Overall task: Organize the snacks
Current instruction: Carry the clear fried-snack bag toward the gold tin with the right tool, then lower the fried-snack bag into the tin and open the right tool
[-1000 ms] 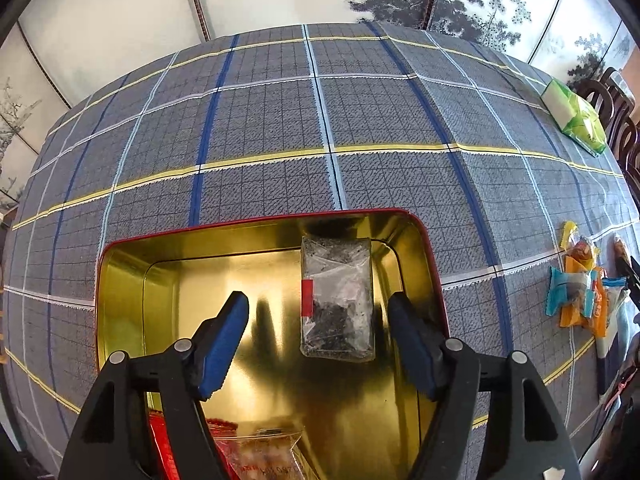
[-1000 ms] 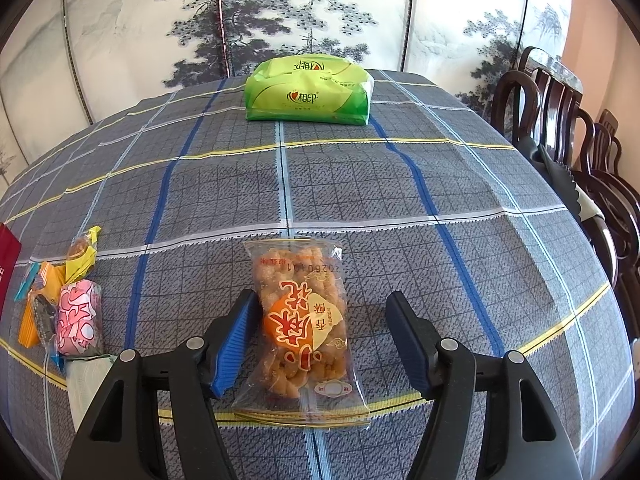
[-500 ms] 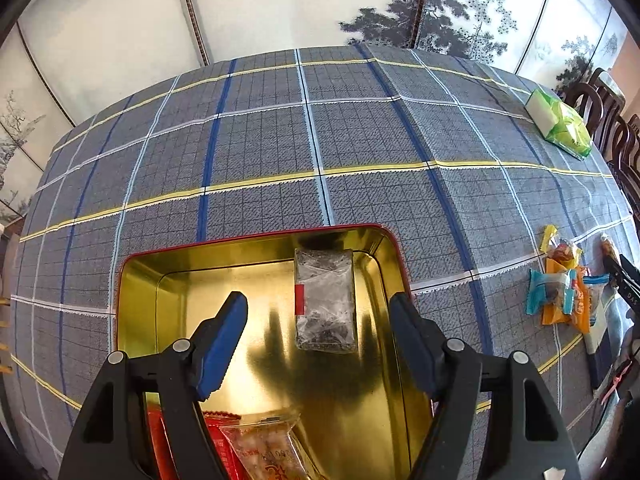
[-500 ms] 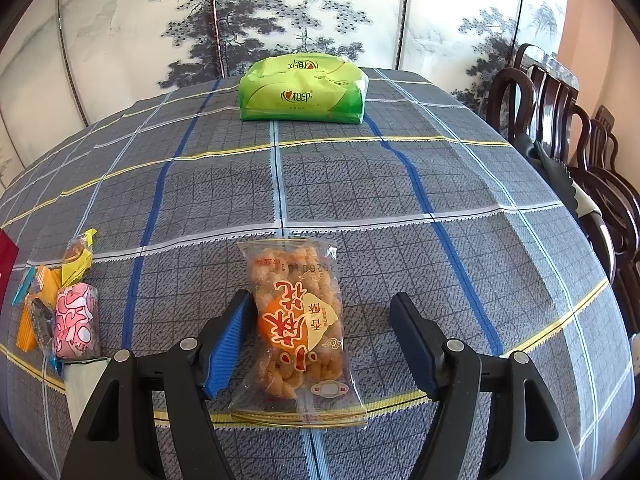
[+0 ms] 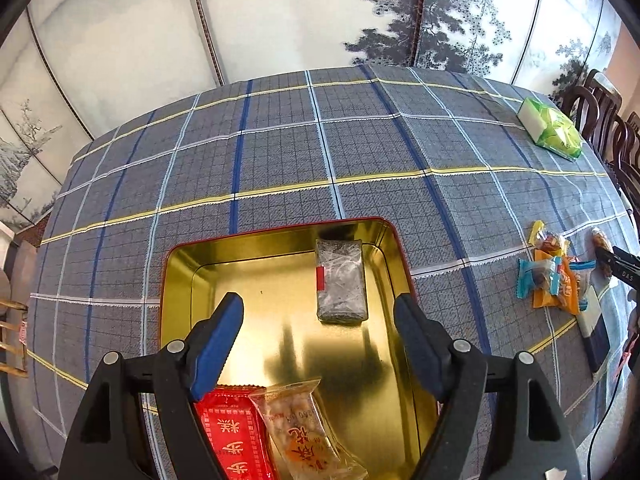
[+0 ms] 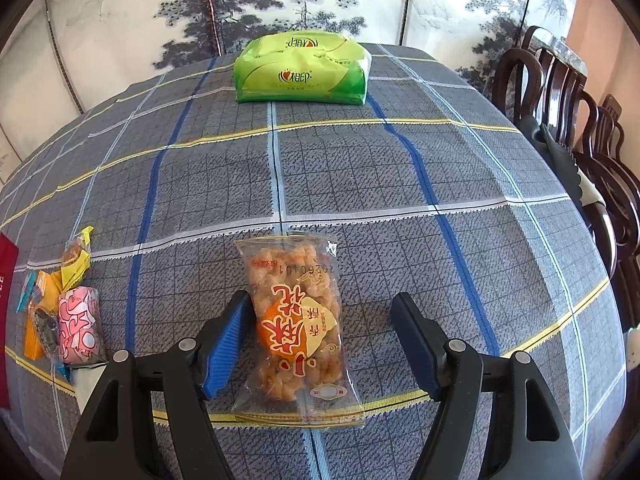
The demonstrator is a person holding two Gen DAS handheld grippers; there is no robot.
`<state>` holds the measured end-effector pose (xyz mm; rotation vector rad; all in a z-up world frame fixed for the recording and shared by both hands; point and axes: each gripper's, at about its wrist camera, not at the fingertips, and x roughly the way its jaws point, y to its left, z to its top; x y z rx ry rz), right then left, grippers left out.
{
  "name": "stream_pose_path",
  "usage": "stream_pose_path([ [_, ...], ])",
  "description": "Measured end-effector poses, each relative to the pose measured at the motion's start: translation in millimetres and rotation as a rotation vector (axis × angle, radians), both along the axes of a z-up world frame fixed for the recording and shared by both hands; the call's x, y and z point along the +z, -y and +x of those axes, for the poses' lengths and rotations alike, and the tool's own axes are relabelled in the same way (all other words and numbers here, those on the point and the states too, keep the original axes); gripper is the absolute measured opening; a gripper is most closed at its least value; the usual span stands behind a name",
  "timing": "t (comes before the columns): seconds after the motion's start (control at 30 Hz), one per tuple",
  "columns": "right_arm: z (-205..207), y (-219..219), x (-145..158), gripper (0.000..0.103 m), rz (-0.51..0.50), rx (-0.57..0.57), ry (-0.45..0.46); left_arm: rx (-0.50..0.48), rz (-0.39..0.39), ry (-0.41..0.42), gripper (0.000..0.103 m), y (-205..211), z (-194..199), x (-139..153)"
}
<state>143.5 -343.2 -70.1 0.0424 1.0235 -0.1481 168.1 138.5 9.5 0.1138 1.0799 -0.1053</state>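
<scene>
A gold tin with a red rim [image 5: 176, 280] lies on the checked tablecloth. In it are a clear packet of dark snack [image 5: 341, 280], a red packet [image 5: 236, 436] and a clear packet of fried twists [image 5: 308, 432]. My left gripper [image 5: 320, 332] is open and empty above the tin. My right gripper [image 6: 320, 336] is open, its jaws on either side of another fried-twist packet [image 6: 298, 328] lying on the cloth; the left pad [image 6: 230, 340] is close to the packet's edge. A pile of small wrapped sweets [image 6: 60, 308] lies to the left, also in the left wrist view [image 5: 554, 276].
A green tissue pack [image 6: 302, 68] lies at the far side of the table, also in the left wrist view [image 5: 552, 128]. Dark wooden chairs [image 6: 580, 120] stand along the right edge. A painted folding screen [image 6: 280, 0] stands behind. The tin's red side [image 6: 6, 264] shows at far left.
My left gripper has drawn back and risen from the tin, bringing the red and fried-twist packets into view. My right gripper has edged slightly forward around the packet on the cloth.
</scene>
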Motion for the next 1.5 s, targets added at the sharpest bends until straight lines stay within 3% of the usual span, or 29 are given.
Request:
stream_pose_path([
  [0.27,3,-3,3,0.069,0.009,-0.026,-0.052,-0.013,-0.024,-0.024,0.076,11,-12,-4],
  [0.43,3,-16,7,0.051,0.001,-0.031,-0.053,-0.013,-0.018,-0.037,0.076,13,-16,-8],
  [0.57,4,-17,8,0.050,0.009,-0.044,-0.059,-0.016,-0.001,-0.029,0.076,14,-22,-10],
  [0.7,5,-22,9,0.043,0.009,-0.051,-0.063,0.002,-0.011,-0.033,0.078,12,-27,-13],
  [1.07,-4,-27,13,0.041,0.045,-0.090,-0.038,0.012,-0.035,-0.030,0.085,14,-38,-17],
  [1.27,-12,-43,44,0.041,0.036,-0.085,0.042,0.034,-0.017,0.010,0.086,7,-44,-8],
  [1.5,-22,-113,86,0.041,0.101,0.071,0.117,0.079,-0.029,0.056,0.087,-8,-46,10],
])
